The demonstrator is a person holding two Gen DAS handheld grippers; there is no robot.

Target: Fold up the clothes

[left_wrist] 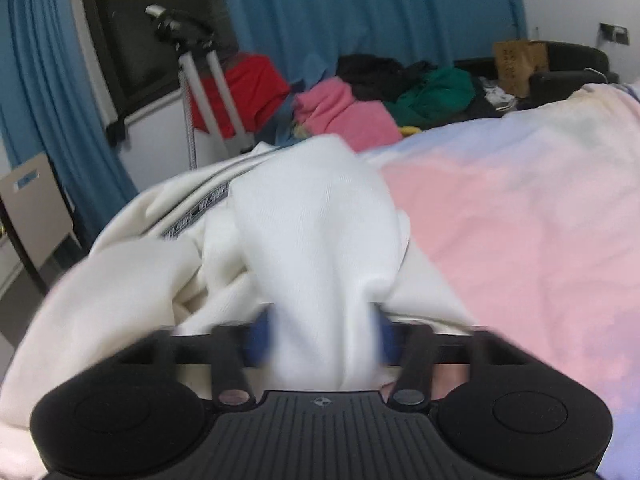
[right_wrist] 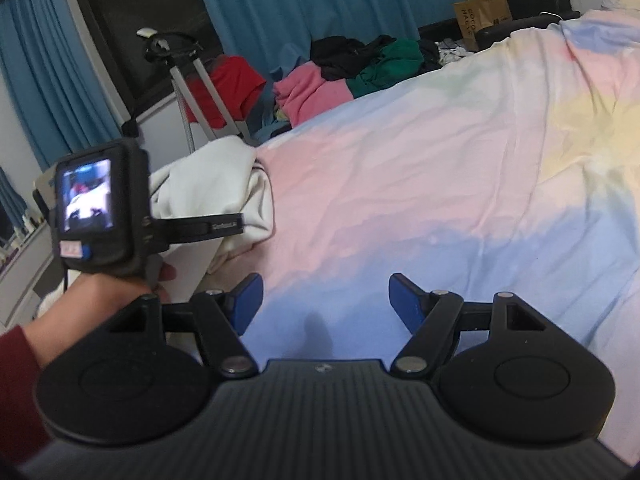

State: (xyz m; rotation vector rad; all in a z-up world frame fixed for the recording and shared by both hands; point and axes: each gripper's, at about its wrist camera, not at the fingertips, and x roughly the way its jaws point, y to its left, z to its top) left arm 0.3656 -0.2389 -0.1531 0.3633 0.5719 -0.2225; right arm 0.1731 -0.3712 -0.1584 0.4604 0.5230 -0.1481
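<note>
My left claw [left_wrist: 320, 336] pinches bunched white garment [left_wrist: 312, 232], fabric heaped toward 11 o'clock on pastel bed [left_wrist: 520, 220]. Right view alone shows my right claw [right_wrist: 326, 300] spread wide, empty, over bed; garment at 10 o'clock. Far: clothes pile [right_wrist: 344, 72].

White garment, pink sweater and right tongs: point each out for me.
White garment [left_wrist: 316, 220]: left wrist view, on the raised fold above the tongs.
Pink sweater [right_wrist: 308, 90]: right wrist view, on its bunched middle.
Right tongs [right_wrist: 326, 300]: right wrist view, midway between the blue tips.
</note>
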